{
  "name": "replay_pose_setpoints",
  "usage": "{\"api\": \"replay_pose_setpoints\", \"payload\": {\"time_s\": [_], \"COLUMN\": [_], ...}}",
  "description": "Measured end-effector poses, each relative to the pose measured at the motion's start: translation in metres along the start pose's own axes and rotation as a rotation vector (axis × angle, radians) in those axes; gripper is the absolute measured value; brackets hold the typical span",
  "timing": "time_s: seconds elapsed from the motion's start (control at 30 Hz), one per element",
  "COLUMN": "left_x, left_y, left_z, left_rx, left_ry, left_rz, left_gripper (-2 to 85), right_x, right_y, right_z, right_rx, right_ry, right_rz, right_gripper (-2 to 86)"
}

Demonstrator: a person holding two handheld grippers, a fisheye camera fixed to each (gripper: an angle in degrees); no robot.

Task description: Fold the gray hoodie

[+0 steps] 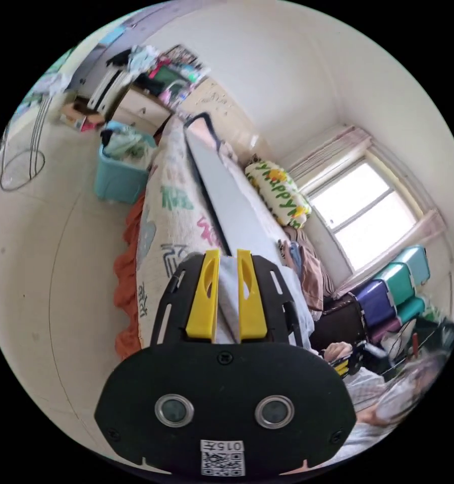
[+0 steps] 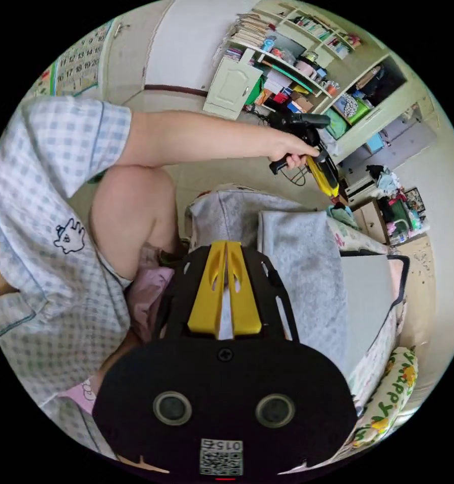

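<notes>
The gray hoodie (image 2: pixel 302 262) is lying on the bed (image 1: pixel 171 201), passing between the left fingers (image 1: pixel 204 297) standing slightly apart, while the right fingers (image 2: pixel 211 292) are pinching its fabric.

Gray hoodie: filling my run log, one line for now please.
gray hoodie: partly folded on bed | left gripper: jaws apart, fabric between | right gripper: jaws together

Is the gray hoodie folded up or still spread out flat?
Partly folded. In the right gripper view the gray hoodie lies on the bed with one side doubled over in a straight-edged panel; the rest is hidden behind the gripper.
</notes>
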State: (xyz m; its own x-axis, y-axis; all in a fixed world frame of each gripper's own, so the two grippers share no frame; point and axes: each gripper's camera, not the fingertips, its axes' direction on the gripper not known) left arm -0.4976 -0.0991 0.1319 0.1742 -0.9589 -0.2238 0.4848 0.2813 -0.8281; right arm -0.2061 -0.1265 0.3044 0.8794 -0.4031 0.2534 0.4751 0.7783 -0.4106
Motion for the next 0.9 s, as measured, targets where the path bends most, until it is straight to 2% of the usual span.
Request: {"api": "replay_pose_setpoints", "payload": {"time_s": [0.03,0.1,0.17,0.3,0.33,0.4,0.47,0.53,0.6,0.77,0.9], "left_x": [0.014,0.080,0.131,0.220,0.229,0.255,0.248,0.231,0.218,0.201,0.187], "left_y": [0.006,0.043,0.085,0.198,0.211,0.249,0.269,0.286,0.313,0.333,0.355], "left_z": [-0.012,-0.056,-0.081,-0.085,-0.080,-0.040,-0.007,0.025,0.072,0.119,0.145], "left_rx": [0.056,0.313,0.515,0.665,0.635,0.343,0.165,-0.032,-0.229,-0.323,-0.442], "left_ry": [-0.014,-0.059,-0.086,-0.190,-0.203,-0.327,-0.359,-0.310,-0.494,-0.499,-0.446], "left_rz": [0.051,0.277,0.473,0.791,0.846,1.001,1.006,1.000,1.076,1.087,1.130], "left_gripper": [6.0,6.7,7.9,11.0,10.2,7.9,8.1,8.6,8.8,8.3,4.0], "right_x": [0.004,0.020,0.027,0.022,0.022,0.022,0.022,0.020,0.019,0.025,0.036], "right_y": [0.009,0.044,0.063,0.089,0.092,0.095,0.093,0.090,0.084,0.072,0.061], "right_z": [-0.008,-0.033,-0.041,-0.044,-0.044,-0.031,-0.016,-0.005,0.002,0.013,0.035], "right_rx": [0.040,0.180,0.235,0.261,0.271,0.238,0.166,0.128,0.098,0.069,-0.031], "right_ry": [0.004,0.056,0.110,0.244,0.250,0.226,0.195,0.192,0.224,0.217,0.185], "right_rz": [0.028,0.144,0.212,0.244,0.258,0.260,0.244,0.225,0.212,0.200,0.200], "right_gripper": [-0.9,-0.8,-0.4,3.7,4.5,4.8,4.3,4.2,4.1,4.5,4.6]}}
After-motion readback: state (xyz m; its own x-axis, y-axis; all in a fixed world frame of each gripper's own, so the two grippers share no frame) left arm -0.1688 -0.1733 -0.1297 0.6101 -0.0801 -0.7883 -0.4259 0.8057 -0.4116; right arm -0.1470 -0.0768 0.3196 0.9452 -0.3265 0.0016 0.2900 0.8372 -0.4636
